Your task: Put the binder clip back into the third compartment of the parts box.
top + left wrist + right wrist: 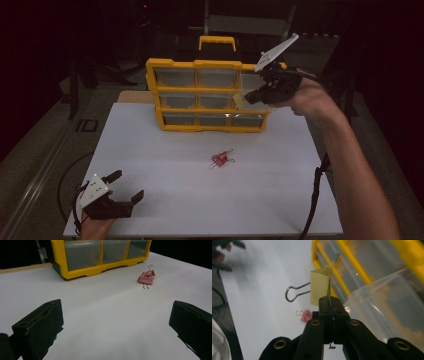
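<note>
A yellow drawer cabinet [207, 95] with clear drawers stands at the back of the white table [165, 200]. My right gripper [250, 96] is raised at the cabinet's right side, shut on a pale yellow binder clip [320, 286] [239, 101], next to a clear drawer [387, 305] pulled out of the cabinet. A pink binder clip [219, 160] [147, 278] [306, 315] lies on the table in front of the cabinet. My left gripper [125, 186] [117, 322] rests open near the table's front left corner, nothing between its jaws.
A yellow-handled black case [217, 44] stands behind the cabinet. Cables trail off the table's left [65, 185] and right [315, 200] edges. Dark surroundings ring the table.
</note>
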Demonstrator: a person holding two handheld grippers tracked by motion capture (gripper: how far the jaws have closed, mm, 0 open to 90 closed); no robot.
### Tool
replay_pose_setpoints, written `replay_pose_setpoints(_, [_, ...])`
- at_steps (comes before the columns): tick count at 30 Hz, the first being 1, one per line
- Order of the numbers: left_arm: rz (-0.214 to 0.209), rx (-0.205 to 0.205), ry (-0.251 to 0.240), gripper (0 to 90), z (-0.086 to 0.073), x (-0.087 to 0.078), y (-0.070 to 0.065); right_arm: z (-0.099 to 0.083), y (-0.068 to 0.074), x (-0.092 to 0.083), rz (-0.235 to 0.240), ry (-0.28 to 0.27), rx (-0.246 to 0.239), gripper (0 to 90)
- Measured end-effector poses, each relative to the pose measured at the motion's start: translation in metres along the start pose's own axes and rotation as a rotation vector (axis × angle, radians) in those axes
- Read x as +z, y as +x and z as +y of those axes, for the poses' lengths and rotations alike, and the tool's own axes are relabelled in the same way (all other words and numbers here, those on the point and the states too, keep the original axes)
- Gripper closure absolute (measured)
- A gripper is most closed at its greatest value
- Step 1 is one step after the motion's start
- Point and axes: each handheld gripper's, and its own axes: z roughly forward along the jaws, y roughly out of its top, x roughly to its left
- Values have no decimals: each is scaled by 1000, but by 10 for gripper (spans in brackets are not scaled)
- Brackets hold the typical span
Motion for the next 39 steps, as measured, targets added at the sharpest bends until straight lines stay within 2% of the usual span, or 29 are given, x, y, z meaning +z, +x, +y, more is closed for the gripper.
replay_pose_setpoints(6, [0, -3, -3, 1, 0, 0, 0, 0, -16, -9, -40, -38, 83, 887])
replay_pose_setpoints(8, [1, -5, -3, 1, 0, -1, 0, -1, -22, -11, -33, -64, 119, 887])
replay_pose_setpoints(11, [1, -6, -3, 1, 0, -1, 0, -3, -31, -14, -63, -82, 170, 887])
replay_pose_setpoints(13, [1, -6, -3, 1, 0, -1, 0, -5, -35, -16, -89, -77, 198, 887])
replay_pose_setpoints(17, [0, -5, 1, 1, 0, 0, 0, -10, -41, -15, -108, -65, 224, 884])
replay_pose_setpoints(18, [-1, -2, 2, 1, 0, 0, 0, -11, -41, -15, -114, -67, 231, 850])
replay_pose_setpoints(20, [0, -2, 2, 1, 0, 0, 0, -12, -42, -14, -101, -85, 243, 512])
replay_pose_setpoints(21, [0, -3, 2, 1, 0, 0, 0, -11, -40, -13, -115, -88, 236, 323])
replay_pose_setpoints(22, [-1, -3, 1, 1, 0, 0, 0, -11, -39, -12, -124, -82, 245, 213])
replay_pose_setpoints(23, [-1, -3, 1, 1, 0, 0, 0, -10, -38, -11, -126, -79, 249, 187])
replay_pose_setpoints(26, [-2, -2, 3, 1, 0, 0, -1, -10, -34, -8, -114, -75, 226, 132])
replay_pose_setpoints(31, [-3, -2, 4, 1, 0, 1, 0, -8, -27, -6, -92, -84, 197, 132])
replay_pose_setpoints(32, [-3, -3, 4, 1, 0, 1, -1, -5, -19, -4, -76, -83, 163, 133])
replay_pose_setpoints(39, [-5, -1, 4, 1, 0, 1, -1, 1, 5, 1, -37, -72, 72, 136])
